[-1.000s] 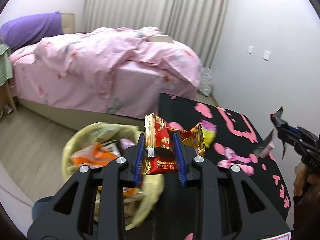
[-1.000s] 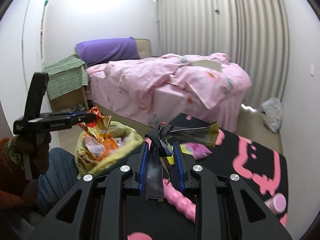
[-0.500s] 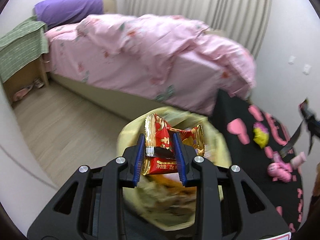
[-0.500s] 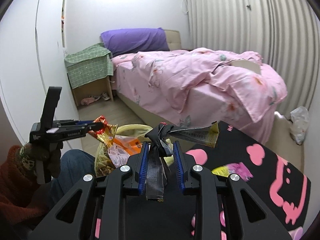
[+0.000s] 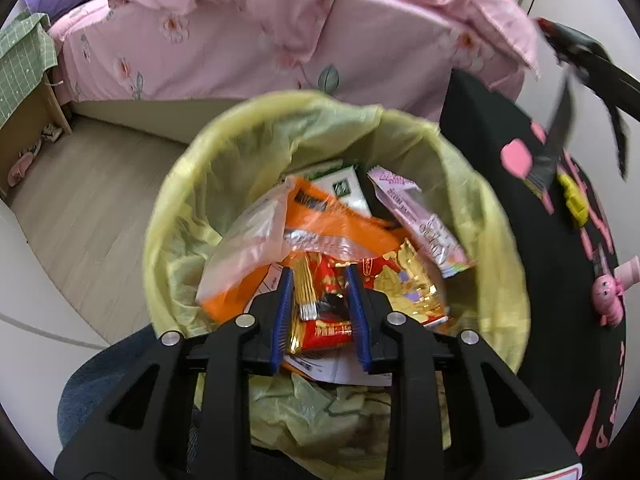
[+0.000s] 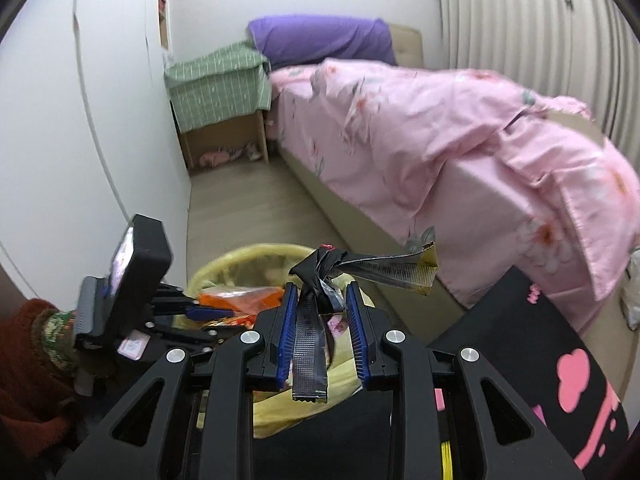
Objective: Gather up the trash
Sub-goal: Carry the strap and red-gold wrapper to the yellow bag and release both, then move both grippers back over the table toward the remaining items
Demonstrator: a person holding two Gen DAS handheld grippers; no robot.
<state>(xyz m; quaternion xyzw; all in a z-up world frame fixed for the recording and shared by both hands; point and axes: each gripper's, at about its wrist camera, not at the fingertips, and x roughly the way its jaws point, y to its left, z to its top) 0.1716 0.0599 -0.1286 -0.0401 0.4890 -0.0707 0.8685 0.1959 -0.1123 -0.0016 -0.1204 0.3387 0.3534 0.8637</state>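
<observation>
Black pink-patterned table (image 5: 480, 128) beside pink bed (image 5: 280, 40)

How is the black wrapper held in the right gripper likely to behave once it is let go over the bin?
The black wrapper is twisted and creased, so probably floppy. It looks thin, so likely light, and may flutter rather than drop straight into the bin below the right gripper.

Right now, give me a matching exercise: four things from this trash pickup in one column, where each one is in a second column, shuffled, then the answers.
Things:
1. red and gold wrapper
2. black and silver wrapper
3. orange bag
4. pink pig toy

Places:
A. lying inside the yellow-lined bin
B. on the black mat beside the bin
C. between the left gripper fingers
D. between the right gripper fingers

Pairs: 1-C, 2-D, 3-A, 4-B
</observation>
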